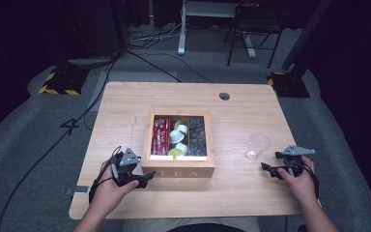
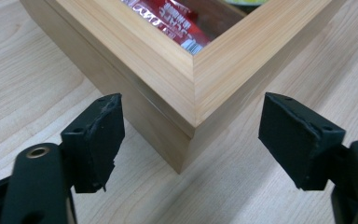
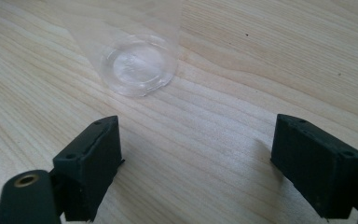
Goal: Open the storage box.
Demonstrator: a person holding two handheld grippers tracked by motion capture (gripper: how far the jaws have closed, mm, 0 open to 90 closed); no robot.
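A wooden tea box (image 1: 178,170) marked TEA stands open at the table's middle, holding red packets (image 1: 160,136), white and yellow pods (image 1: 178,137) and dark sachets (image 1: 196,136). My left gripper (image 1: 145,181) sits open at the box's front left corner (image 2: 186,112), jaws spread wide on either side of it without touching. A clear plastic cup (image 1: 258,146) stands upright right of the box. My right gripper (image 1: 266,169) rests open just short of the cup (image 3: 137,65), nothing between its jaws.
The light wooden table (image 1: 125,106) has a cable hole (image 1: 224,96) at the back right. Beyond the table are grey floor, cables, a chair and stand bases.
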